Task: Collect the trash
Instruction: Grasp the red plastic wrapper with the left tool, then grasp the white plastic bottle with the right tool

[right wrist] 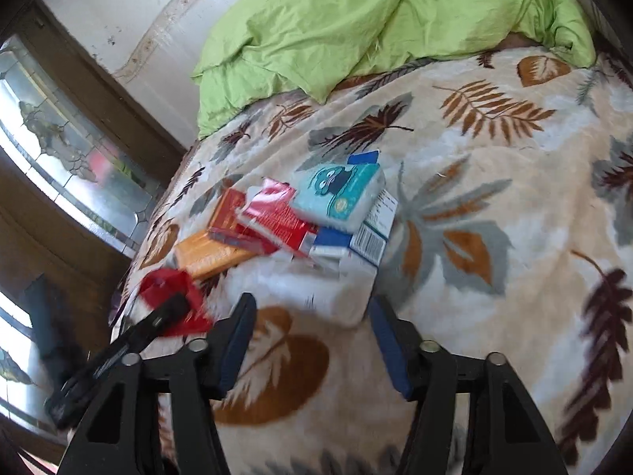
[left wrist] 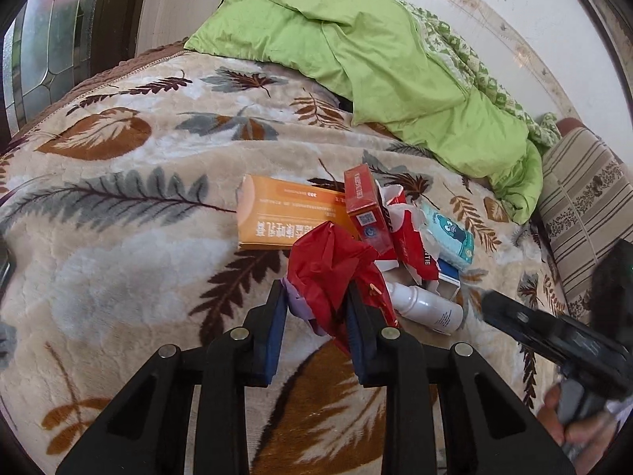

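The left hand-held gripper (left wrist: 316, 308) clamped a red plastic bag (left wrist: 328, 261); the right hand-held gripper (right wrist: 312, 316) stood open and empty over the white bottle (right wrist: 336, 289), with the trash pile (left wrist: 395, 217) uncollected on the bed (left wrist: 118, 237).

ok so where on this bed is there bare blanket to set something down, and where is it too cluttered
Free: the wide stretch of blanket left of the orange box in the left wrist view, and the leaf-print area right of the blue-and-white box in the right wrist view. Crowded: the trash pile around the red boxes, tissue pack and white bottle. The green duvet covers the far edge.
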Available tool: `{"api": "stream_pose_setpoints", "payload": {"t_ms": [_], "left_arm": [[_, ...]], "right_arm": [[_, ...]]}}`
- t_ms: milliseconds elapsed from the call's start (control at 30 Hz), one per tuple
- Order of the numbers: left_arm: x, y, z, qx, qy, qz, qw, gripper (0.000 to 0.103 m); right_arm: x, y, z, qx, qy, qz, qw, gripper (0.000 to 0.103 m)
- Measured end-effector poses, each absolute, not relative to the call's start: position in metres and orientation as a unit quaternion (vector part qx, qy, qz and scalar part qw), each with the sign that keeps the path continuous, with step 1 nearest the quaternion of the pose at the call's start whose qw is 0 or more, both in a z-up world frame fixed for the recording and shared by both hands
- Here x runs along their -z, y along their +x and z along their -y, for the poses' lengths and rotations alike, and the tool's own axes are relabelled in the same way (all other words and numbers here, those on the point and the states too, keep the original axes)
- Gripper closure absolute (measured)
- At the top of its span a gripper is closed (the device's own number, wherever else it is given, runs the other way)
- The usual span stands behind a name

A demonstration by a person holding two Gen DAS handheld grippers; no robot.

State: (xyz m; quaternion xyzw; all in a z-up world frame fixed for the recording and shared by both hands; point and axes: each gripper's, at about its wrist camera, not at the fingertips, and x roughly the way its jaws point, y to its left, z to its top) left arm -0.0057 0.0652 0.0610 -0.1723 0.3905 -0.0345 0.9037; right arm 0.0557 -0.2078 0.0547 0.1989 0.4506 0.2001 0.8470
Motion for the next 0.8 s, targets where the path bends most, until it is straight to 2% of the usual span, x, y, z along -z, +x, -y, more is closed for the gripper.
{"api": "stream_pose_setpoints", "payload": {"t_ms": [100, 367, 567, 700, 800], "left_arm": [[-0.062, -0.008, -0.07, 0.037, -0.167, -0.389, 0.905, 0.076], [-0.069, -0.012, -0.088, 0.038, -0.177, -0.376, 0.909, 0.076], [-0.071, -0.015, -0.092, 0.039, -0.18, -0.372, 0.91, 0.076], [-0.071, -0.016, -0.093, 0.037, -0.182, -0.374, 0.908, 0.076], [-0.069, -0.016, -0.092, 0.04, -0.181, -0.377, 0.907, 0.076]], "right_arm": [[-0.038, 0.074, 0.204, -0.188, 0.208, -0.463, 0.841, 0.058], [-0.034, 0.043, 0.165, -0.261, 0.185, -0.499, 0.806, 0.059], [-0.052, 0.029, 0.155, -0.243, 0.113, -0.458, 0.847, 0.059], [-0.049, 0.041, 0.152, -0.239, 0.121, -0.459, 0.847, 0.059], [-0.048, 0.052, 0.136, -0.223, 0.087, -0.457, 0.857, 0.059]]}}
